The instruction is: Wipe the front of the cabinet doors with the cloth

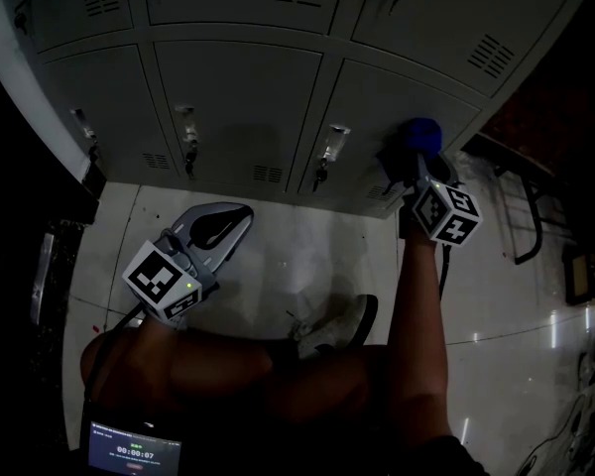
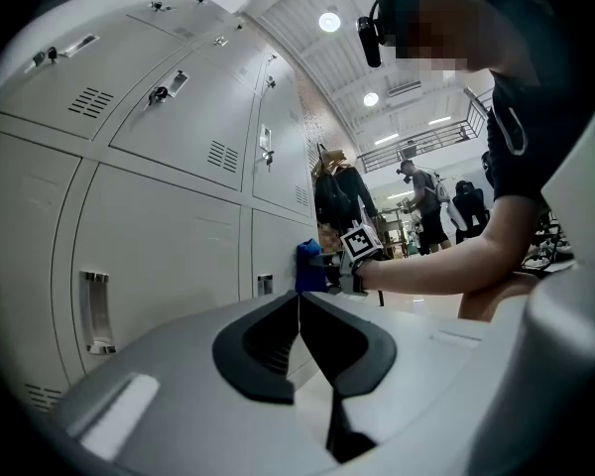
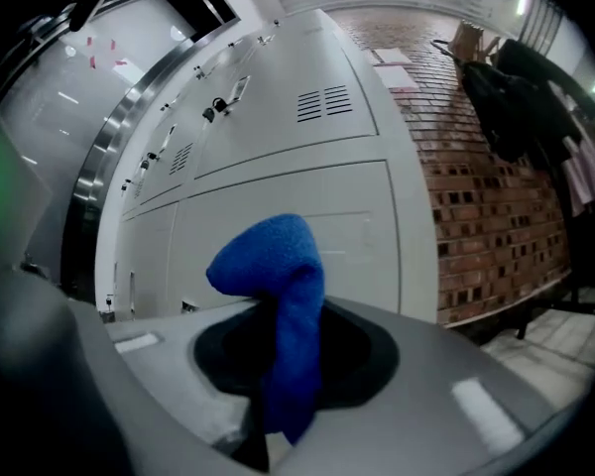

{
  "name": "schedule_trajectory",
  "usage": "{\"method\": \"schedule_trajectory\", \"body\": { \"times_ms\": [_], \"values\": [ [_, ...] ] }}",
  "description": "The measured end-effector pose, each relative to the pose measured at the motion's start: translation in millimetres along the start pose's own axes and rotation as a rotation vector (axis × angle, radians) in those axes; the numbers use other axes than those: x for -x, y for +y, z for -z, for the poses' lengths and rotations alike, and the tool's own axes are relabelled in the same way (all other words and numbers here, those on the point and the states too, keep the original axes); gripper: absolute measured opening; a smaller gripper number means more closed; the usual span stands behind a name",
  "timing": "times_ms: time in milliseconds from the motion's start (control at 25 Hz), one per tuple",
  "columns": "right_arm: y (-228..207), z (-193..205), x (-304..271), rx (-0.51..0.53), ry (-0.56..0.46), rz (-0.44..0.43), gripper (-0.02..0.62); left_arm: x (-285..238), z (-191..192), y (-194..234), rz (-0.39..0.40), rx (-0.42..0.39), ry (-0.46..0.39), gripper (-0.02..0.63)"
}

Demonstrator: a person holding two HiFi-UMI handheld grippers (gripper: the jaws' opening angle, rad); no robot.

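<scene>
A blue cloth (image 3: 278, 296) is pinched in my right gripper (image 3: 283, 365), its bunched end sticking up ahead of the jaws. In the head view the cloth (image 1: 421, 137) is held against the lower right grey cabinet door (image 1: 397, 107); in the left gripper view the same cloth (image 2: 309, 266) appears far off by the door. My left gripper (image 1: 218, 228) hangs low over the floor, away from the doors, its jaws closed together on nothing (image 2: 299, 335).
A bank of grey locker doors (image 1: 238, 87) with handles and vents fills the top. Pale glossy floor (image 1: 307, 256) lies below them. My shoe (image 1: 337, 325) rests on it. A brick wall (image 3: 496, 206) stands right of the lockers. People stand far off (image 2: 426, 206).
</scene>
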State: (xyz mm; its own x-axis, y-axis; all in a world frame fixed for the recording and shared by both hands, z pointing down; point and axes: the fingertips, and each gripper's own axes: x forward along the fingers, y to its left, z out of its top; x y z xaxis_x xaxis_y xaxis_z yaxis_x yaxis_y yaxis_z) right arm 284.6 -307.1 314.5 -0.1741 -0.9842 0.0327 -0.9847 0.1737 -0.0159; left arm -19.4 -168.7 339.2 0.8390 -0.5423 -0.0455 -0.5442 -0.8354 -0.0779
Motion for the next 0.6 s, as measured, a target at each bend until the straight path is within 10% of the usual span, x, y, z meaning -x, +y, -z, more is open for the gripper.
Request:
{"method": "schedule_trajectory", "body": {
  "times_ms": [600],
  "values": [
    [-58.2, 2.7, 23.6, -0.020, -0.015, 0.140, 0.074, -1.3, 0.1, -0.6, -0.002, 0.001, 0.001, 0.011]
  ]
}}
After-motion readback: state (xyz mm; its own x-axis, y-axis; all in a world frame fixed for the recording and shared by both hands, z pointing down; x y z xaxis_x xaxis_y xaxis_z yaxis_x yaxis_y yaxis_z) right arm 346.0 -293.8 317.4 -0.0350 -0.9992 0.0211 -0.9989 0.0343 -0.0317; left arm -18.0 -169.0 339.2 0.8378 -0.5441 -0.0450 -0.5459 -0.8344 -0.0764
